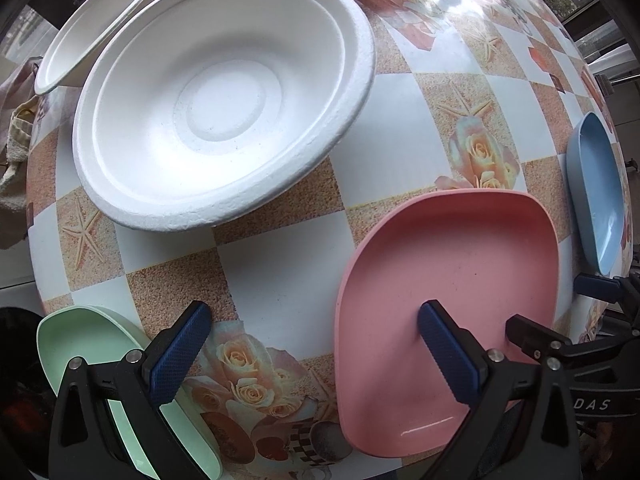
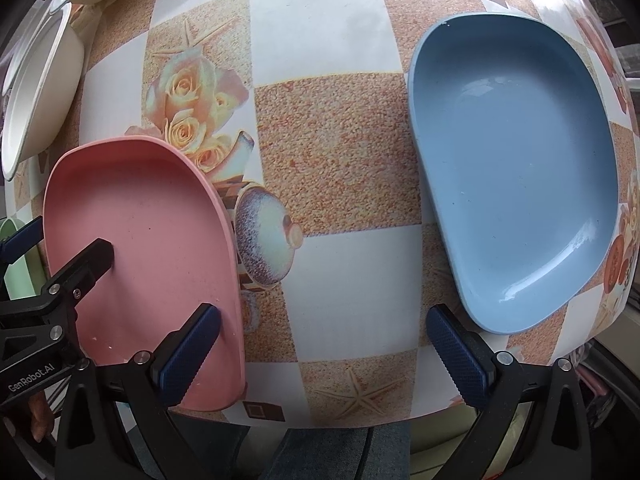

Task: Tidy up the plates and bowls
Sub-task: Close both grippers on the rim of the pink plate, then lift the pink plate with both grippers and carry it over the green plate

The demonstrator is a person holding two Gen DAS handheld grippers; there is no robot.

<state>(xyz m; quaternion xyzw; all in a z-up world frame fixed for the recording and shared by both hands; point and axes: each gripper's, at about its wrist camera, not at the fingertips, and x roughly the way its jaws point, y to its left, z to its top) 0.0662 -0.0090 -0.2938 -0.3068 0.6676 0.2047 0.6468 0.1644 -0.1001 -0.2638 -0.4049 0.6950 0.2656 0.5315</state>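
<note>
Left wrist view: The left gripper [image 1: 316, 344] is wide open and holds nothing. One finger sits over the green plate [image 1: 80, 344] at the bottom left. The other finger sits over the pink plate [image 1: 452, 280] at the bottom right. Between the two plates is bare tabletop [image 1: 280, 272] with squares, roses and starfish on it. A big white foam bowl [image 1: 224, 100] lies farther back on the left. Another white bowl [image 1: 100, 20] is behind it, and their rims look like they touch. A blue plate [image 1: 596, 188] lies at the far right edge. The tip of the right gripper [image 1: 560, 312] pokes in beside the pink plate.

Right wrist view: The right gripper [image 2: 322, 342] is wide open too and holds nothing. Its left finger sits over the near edge of the pink plate [image 2: 140, 240]. Its right finger is near the front edge of the blue plate [image 2: 516, 168]. The two plates lie well apart. White bowls [image 2: 40, 92] are at the far left. A black finger of the left gripper [image 2: 86, 264] hangs over the pink plate.
</note>
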